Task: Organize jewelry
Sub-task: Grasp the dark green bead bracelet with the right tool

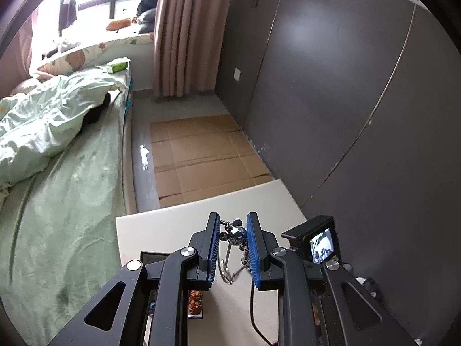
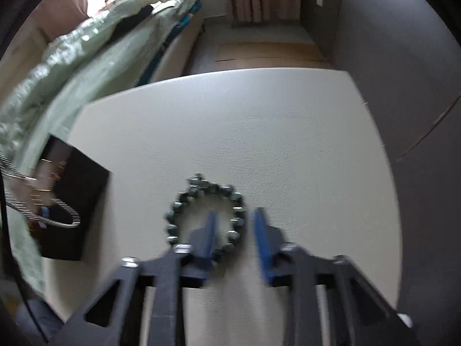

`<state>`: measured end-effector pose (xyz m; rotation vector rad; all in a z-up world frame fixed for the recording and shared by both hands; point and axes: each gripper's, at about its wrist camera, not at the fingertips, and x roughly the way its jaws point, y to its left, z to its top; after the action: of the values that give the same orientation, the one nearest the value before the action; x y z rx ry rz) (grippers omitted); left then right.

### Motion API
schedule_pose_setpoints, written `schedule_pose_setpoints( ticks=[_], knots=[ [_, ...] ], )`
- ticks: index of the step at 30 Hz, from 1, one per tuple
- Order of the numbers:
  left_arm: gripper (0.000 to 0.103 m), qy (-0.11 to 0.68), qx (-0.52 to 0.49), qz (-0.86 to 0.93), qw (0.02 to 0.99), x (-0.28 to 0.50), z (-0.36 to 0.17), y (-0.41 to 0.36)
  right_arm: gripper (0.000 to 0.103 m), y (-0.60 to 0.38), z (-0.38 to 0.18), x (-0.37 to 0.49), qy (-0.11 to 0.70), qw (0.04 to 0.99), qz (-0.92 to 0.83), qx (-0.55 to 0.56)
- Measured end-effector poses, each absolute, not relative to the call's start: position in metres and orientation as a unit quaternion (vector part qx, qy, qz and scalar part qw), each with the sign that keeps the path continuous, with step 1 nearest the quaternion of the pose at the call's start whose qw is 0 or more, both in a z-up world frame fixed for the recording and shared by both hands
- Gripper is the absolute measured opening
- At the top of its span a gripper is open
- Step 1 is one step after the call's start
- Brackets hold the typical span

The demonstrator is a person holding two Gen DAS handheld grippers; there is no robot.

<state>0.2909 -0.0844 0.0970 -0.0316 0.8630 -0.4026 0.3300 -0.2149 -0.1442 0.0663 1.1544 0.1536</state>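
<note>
A: Where does the keychain charm [image 1: 234, 235] sit relative to the left gripper [image 1: 232, 222]?

B: Right between its blue pads [image 1: 212, 255], up near the tips; the pads are drawn in against the charm's sides, so the left gripper is pinching it and holding it above the white table [image 1: 161, 230]; its chain and ring hang down from it toward the gripper's body, so the long axis runs roughly along the fingers.

A: And relative to the table, what lies under that gripper?

B: Brown knobbly beads [image 1: 196, 300] show below the left finger, at the table's near edge beside a dark box [image 1: 149, 258]; more I cannot tell.

A: The right gripper [image 2: 234, 216]?

B: Spread, nothing between its pads; it is low over the table, and the view is blurred; the dark-green bead bracelet [image 2: 206, 213] lies flat on the table just ahead; the left fingertip [image 2: 211, 222] sits inside the ring of beads, the right one outside, so the bracelet's right arc falls in the gap; whether a pad touches the beads I cannot tell.

A: Anything else on the table?

B: A black box [image 2: 75, 201] at its left edge, well apart from the bracelet, with a silvery chain [image 2: 52, 207] across it.
</note>
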Motion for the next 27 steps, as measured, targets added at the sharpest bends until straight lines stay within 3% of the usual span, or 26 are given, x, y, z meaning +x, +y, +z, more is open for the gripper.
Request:
schedule_pose_setpoints(
  ticks=[12,27],
  knots=[
    [0.02,0.375,-0.026,-0.183,0.909,0.276,0.136,-0.053,0.01,-0.229,-0.105,0.31,0.498,0.838,0.159,0.154],
    [0.022,0.426,-0.061,-0.174,0.886,0.287,0.085,-0.021,0.01,-0.202,-0.053,0.273,0.409,0.862,0.232,0.187]
  ],
)
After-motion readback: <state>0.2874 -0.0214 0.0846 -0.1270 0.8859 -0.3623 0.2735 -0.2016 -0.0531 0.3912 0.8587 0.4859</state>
